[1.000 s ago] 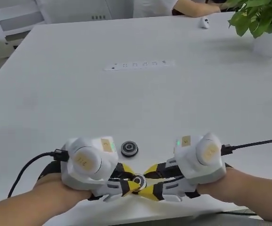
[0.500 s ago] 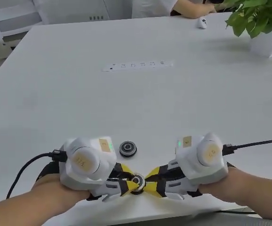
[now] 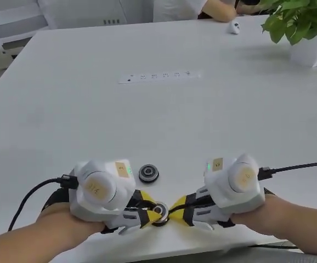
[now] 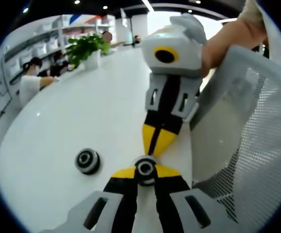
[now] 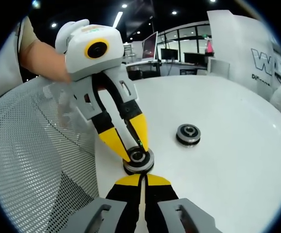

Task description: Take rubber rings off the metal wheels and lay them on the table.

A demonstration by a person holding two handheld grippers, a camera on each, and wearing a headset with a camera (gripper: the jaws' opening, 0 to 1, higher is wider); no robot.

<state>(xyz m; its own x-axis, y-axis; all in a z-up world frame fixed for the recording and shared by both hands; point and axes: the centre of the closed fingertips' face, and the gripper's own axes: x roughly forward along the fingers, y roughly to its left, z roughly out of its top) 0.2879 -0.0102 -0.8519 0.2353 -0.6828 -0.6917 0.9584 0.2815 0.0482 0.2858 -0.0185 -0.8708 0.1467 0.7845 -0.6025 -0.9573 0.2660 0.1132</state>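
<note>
Silver wheel [image 5: 139, 159], black rubber ring [image 5: 129, 166] on rim, clamped in left tool [image 4: 145, 171].

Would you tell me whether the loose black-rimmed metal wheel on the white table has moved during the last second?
No. The loose wheel sits where it did against the white power strip; the slight leftward shift is the camera's.
</note>
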